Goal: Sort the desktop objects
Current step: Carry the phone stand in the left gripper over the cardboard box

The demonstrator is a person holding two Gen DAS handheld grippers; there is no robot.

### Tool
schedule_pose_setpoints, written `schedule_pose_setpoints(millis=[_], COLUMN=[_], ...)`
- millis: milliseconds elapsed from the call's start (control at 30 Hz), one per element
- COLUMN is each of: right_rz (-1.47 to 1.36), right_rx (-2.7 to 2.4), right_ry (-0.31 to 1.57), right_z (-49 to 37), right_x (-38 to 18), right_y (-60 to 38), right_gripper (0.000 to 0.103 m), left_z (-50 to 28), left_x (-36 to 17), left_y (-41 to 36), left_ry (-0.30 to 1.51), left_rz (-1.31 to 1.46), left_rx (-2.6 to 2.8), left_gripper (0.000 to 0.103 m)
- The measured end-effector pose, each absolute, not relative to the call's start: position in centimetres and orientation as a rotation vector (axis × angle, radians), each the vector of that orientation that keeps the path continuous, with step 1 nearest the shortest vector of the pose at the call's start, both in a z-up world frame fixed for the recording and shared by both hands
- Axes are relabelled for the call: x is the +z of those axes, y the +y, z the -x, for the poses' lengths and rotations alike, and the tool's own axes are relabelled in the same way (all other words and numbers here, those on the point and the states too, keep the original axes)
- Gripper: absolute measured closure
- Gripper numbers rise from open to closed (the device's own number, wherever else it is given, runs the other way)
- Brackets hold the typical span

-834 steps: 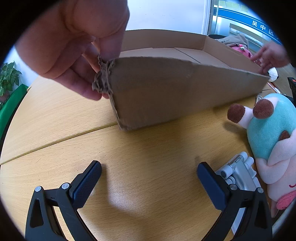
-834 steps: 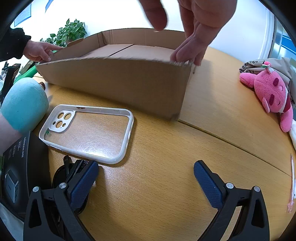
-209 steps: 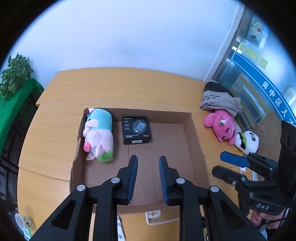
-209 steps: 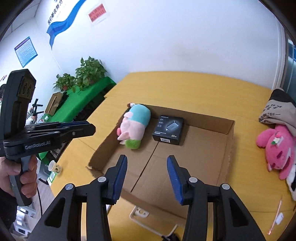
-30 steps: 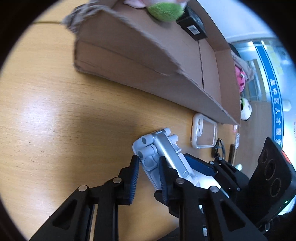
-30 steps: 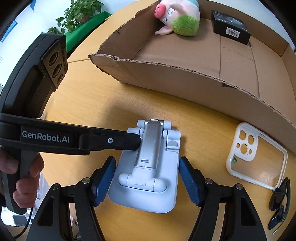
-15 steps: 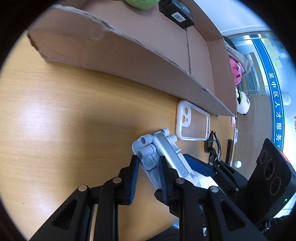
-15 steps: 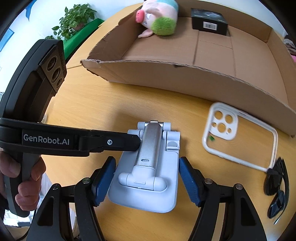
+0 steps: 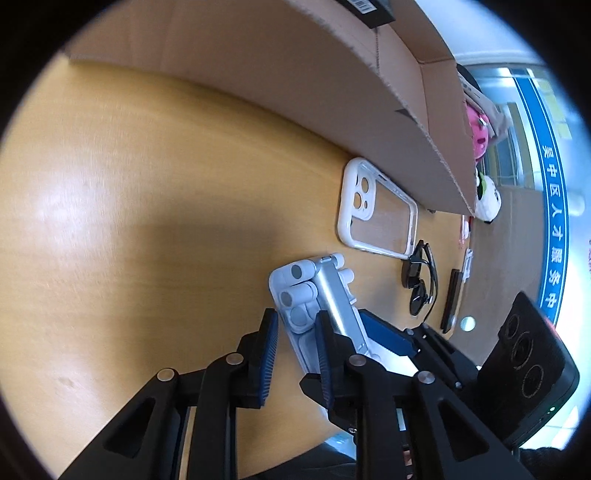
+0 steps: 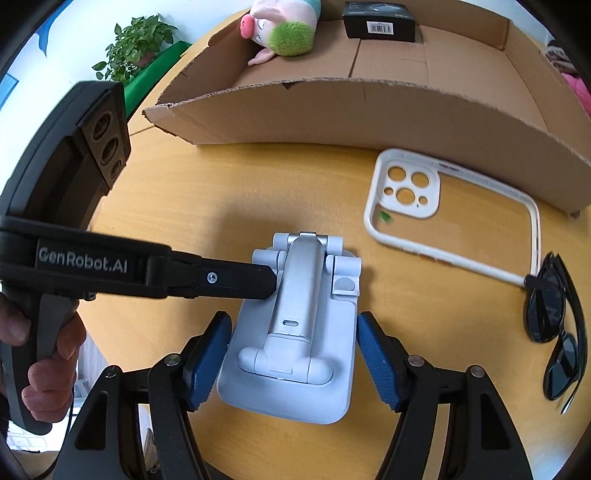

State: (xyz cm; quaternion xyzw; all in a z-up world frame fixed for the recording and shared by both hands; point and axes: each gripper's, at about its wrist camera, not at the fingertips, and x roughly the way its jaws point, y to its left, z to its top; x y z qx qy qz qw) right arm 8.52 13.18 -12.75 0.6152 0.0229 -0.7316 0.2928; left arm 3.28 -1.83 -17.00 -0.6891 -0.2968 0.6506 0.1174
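A white folding phone stand (image 10: pixel 299 332) is held between both grippers above the wooden table. My right gripper (image 10: pixel 293 360) is shut on its base from both sides. My left gripper (image 9: pixel 293 347) is shut on its side edge near the hinge, and it reaches in from the left in the right wrist view (image 10: pixel 236 282). The stand also shows in the left wrist view (image 9: pixel 314 295). The open cardboard box (image 10: pixel 369 110) stands behind, with a plush pig (image 10: pixel 284 29) and a black box (image 10: pixel 380 22) inside.
A white-rimmed clear phone case (image 10: pixel 450 218) lies on the table in front of the box wall. Black sunglasses (image 10: pixel 557 321) lie at the right. A pink plush (image 9: pixel 478 125) and a panda plush (image 9: pixel 487 199) lie beyond the box's far end.
Both grippers have carried the stand to the right along the box front. The phone case and sunglasses have come closer into view.
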Motion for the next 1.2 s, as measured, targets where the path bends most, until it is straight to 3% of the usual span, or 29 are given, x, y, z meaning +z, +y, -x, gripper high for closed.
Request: schedule_pose_setpoints(millis=[167,267,667,1200], right_rz=[-1.668,-1.690,-1.686,-1.466], right_rx=[-1.907,-1.886,-1.892,-2.028], right_ry=[-0.011,-0.011,-0.010,0.002], right_z=[-8.6,-8.9,-8.6,-3.5], right_x=[-13.3,-13.7,-12.8,-4.8], right_y=[14.0,14.2,14.3,12.5], right_gripper=[0.029,0.029,0.029,0.029], left_z=[-4.0,-4.4,-4.0,0.1], left_x=[-17.5,-17.3,-15.6,-6.4], left_y=[-1.7,-0.8,0.8,0.6], left_ry=[-0.928,-0.894,-0.824,-0.770], left_rz=[2.020,2.025,1.985,1.752], left_rx=[1.871,1.866,1.897,2.066], left_gripper=[0.083,0.087,0.087,0.087])
